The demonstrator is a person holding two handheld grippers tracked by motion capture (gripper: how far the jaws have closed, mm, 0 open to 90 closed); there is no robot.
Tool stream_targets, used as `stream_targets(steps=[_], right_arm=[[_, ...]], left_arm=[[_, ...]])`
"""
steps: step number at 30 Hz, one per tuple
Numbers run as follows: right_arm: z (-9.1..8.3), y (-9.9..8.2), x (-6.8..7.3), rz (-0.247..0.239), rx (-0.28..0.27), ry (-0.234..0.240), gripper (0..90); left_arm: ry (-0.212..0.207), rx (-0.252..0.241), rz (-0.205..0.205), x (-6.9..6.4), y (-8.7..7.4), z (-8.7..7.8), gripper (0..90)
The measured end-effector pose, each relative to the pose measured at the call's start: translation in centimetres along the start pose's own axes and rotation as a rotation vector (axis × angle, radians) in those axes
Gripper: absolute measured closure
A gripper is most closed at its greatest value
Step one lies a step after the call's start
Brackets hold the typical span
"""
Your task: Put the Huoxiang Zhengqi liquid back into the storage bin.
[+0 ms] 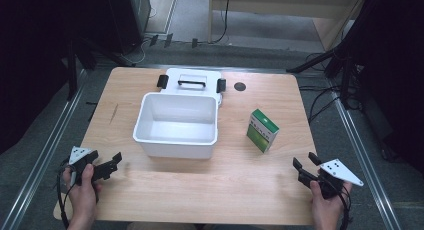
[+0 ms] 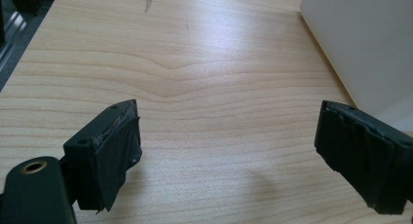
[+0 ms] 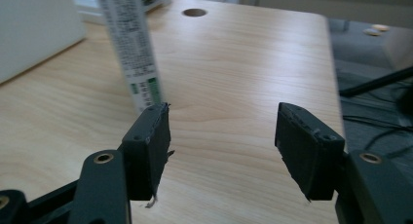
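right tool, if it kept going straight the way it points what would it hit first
Probably the green and white box. In the right gripper view it stands upright just left of the line between the open jaws of the right tool, so the left jaw would likely clip it. Depth is unclear; dead centre looks like bare table.

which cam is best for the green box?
High view: the green box stands upright and whole on the table, right of the white bin. Right gripper view catches one narrow printed side, its top cut off. Left gripper view looks elsewhere.

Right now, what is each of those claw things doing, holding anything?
Left gripper: open, holding nothing.
Right gripper: open, nothing between its jaws.
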State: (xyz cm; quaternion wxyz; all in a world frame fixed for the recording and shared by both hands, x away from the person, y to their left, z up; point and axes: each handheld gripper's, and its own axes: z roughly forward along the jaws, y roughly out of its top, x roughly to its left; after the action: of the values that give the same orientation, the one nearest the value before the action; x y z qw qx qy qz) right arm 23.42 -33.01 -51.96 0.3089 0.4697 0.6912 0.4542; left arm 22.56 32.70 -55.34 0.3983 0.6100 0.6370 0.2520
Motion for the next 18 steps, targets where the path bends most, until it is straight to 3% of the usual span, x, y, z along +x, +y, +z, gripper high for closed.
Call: stream_targets(steps=[1,2,5,8,12,18], right_arm=[[0.0,0.0,0.0,0.000,0.000,0.000,38.7],[0.0,0.5,-0.1,0.007,0.026,0.069,38.6],[0.1,1.1,0.3,0.022,0.078,0.084,34.5],[0.4,1.4,0.9,-0.006,0.128,0.079,33.3],[0.2,2.7,1.8,0.000,0.169,0.190,29.6],[0.3,4.6,2.8,-0.028,0.244,0.217,24.6]], left_arm=[[0.000,0.000,0.000,0.0,0.0,0.0,10.4],[0.002,-0.003,0.003,0.0,0.0,0.0,10.4],[0.002,-0.001,0.005,-0.1,0.0,0.0,10.4],[0.001,0.000,0.002,0.0,0.0,0.0,10.4],[0.002,0.000,0.004,-0.1,0.0,0.0,10.4],[0.000,-0.001,0.009,-0.1,0.0,0.0,10.4]])
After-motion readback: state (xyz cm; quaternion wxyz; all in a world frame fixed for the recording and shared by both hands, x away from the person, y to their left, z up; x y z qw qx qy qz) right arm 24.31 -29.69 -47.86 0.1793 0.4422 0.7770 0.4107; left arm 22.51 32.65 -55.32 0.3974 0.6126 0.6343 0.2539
